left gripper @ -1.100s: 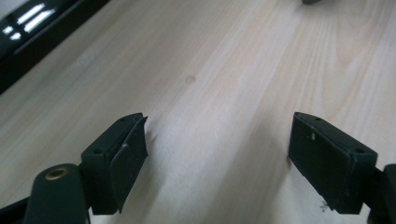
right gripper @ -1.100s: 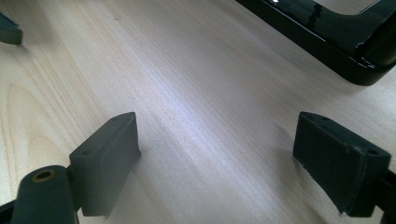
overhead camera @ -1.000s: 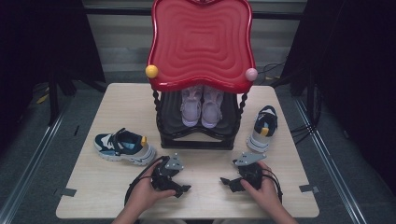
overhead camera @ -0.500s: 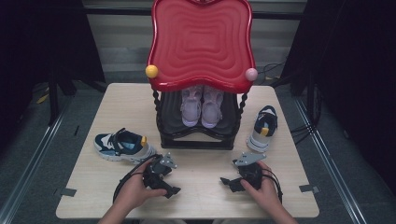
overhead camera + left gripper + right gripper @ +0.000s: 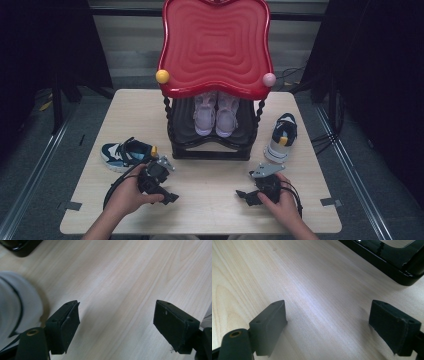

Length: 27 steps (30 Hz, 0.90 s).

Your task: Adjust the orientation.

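My left gripper hovers over the wooden table just in front of a blue, white and black sneaker. Its jaws stand open with bare wood between them; in the left gripper view a pale, rounded part of the sneaker lies close by its left jaw. My right gripper rests near the table's front right, open and holding nothing. A matching sneaker stands to the right of the black stand.
The black stand carries a big red wavy tray top with a yellow ball and a pink ball. A pair of lilac shoes sits on its lower shelf. The stand's base lies ahead of the right gripper.
My left hand has carried its gripper leftward and up, closer to the blue sneaker. The right hand and gripper have stayed where they were.
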Motion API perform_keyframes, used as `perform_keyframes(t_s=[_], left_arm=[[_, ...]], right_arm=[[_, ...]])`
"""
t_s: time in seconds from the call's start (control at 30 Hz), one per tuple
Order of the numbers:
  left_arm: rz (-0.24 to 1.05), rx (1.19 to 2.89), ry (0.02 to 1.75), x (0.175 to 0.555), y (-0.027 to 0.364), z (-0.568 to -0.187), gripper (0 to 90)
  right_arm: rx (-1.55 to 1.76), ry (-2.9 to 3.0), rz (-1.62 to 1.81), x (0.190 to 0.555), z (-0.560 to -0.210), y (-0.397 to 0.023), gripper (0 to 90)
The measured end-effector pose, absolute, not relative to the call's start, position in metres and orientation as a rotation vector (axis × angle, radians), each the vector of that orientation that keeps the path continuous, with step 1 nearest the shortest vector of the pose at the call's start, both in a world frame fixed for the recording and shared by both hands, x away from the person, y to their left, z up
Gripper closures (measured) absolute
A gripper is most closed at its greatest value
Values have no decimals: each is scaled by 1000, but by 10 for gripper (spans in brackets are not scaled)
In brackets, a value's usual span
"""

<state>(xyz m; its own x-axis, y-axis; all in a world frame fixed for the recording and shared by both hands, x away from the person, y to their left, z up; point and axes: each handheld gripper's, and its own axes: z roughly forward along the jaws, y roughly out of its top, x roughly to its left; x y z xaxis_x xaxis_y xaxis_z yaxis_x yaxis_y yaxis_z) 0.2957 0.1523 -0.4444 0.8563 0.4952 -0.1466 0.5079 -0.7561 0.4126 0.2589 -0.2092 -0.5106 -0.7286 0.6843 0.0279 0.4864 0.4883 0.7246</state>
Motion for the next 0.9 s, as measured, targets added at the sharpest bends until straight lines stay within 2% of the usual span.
perform_keyframes(t_s=[0.47,0.9], left_arm=[[-98,2629,840,312,171,-423,205],[-69,2635,887,327,179,-407,205]], right_arm=[[1000,2472,1076,259,-510,-209,136],[1001,2473,1076,259,-510,-209,136]])
